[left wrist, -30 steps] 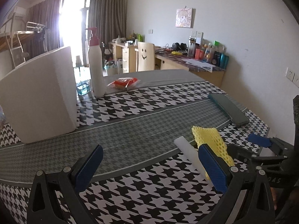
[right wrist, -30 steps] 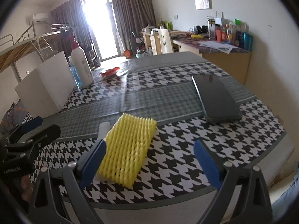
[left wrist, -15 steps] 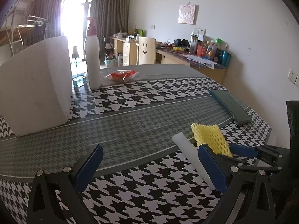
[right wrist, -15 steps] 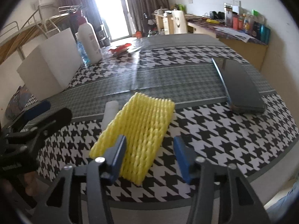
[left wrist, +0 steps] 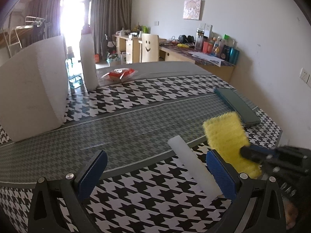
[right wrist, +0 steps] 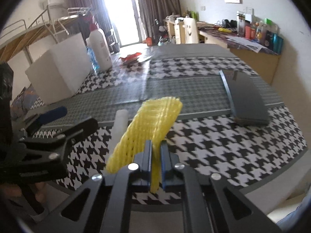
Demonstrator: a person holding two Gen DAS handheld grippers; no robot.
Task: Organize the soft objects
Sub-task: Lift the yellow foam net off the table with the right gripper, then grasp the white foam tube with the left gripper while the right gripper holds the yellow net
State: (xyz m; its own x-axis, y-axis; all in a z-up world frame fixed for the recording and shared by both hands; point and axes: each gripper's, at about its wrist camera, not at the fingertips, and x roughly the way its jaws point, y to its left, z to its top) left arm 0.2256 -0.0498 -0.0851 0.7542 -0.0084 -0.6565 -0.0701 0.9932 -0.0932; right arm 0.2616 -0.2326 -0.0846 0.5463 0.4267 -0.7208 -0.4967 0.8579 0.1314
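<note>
My right gripper is shut on the near end of a yellow foam net sleeve and holds it lifted and tilted above the houndstooth table. The sleeve and the right gripper also show at the right of the left wrist view. A white foam tube lies on the table just inside my left gripper's right finger; it also shows in the right wrist view. My left gripper is open and empty; it appears at the left of the right wrist view.
A large white foam block stands at the left. A white bottle and a red packet are at the far side. A dark flat case lies at the right. The table's near edge is close.
My right gripper closed on the yellow foam sleeve and raised its near end off the table. The left gripper stayed open and moved forward a little beside the white tube.
</note>
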